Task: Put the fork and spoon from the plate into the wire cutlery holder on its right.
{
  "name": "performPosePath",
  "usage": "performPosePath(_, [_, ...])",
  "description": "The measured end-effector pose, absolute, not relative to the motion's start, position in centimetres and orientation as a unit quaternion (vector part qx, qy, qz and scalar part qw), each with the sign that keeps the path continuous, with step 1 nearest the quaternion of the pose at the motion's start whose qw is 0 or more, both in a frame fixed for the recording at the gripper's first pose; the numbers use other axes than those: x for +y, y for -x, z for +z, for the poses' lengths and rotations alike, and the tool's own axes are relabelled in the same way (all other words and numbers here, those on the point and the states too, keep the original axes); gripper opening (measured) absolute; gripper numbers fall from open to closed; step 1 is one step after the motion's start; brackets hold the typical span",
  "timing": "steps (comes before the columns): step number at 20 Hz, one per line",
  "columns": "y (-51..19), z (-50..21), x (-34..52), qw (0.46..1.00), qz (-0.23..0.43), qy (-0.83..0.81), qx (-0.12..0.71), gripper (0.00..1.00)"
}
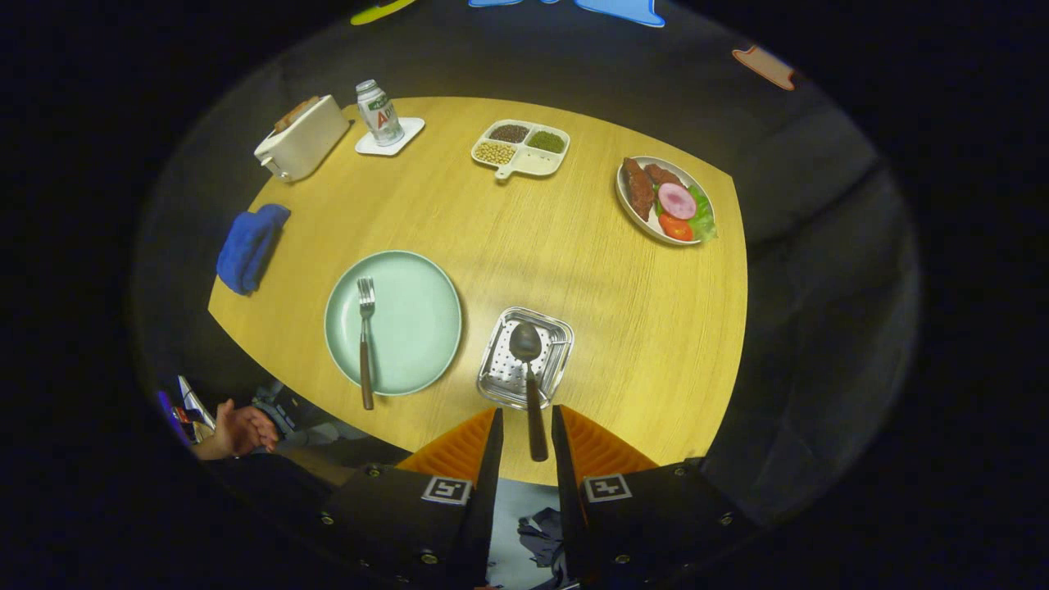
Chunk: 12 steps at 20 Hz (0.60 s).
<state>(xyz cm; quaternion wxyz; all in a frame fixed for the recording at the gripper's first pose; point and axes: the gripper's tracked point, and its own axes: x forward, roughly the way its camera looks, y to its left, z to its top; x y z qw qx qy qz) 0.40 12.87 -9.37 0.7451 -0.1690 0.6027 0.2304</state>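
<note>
The gripper (526,430) fingers grip the dark-handled metal spoon (527,377) by its handle — bowl over the perforated steel cutlery holder (554,328), seemingly above it. Stiff, light, slippery. The brown-handled fork (365,348) lies on the pale green plate (418,319) — take its handle.

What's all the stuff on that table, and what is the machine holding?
Table: one, light wood.
Plate: one, pale green, near edge.
Fork: one, silver, dark handle, lying on the plate.
Cutlery holder: one, metal, right of the plate.
Spoon: one, silver, dark handle, bowl over the holder.
Cloth: one, blue, beyond the plate.
Toaster: one, white, far side.
Can: one, on a white coaster.
Divided dish: one, white, holding beans.
Food plate: one, meat and vegetables.
Hand: one, person's, beside the table.
Gripper: one, fingers either side of the spoon's handle; contact unclear.
</note>
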Motion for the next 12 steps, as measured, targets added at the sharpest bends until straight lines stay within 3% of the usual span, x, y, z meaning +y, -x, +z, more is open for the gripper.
performPosePath(1, [0.1,-8.9,13.5,0.751,0.236,0.166,0.594,0.50])
performPosePath(2, [0.9,-8.7,14.2,0.754,0.242,0.164,0.588,0.56])
performPosePath(12, [7.4,-12.8,22.8,0.733,0.295,0.143,0.596,0.57])
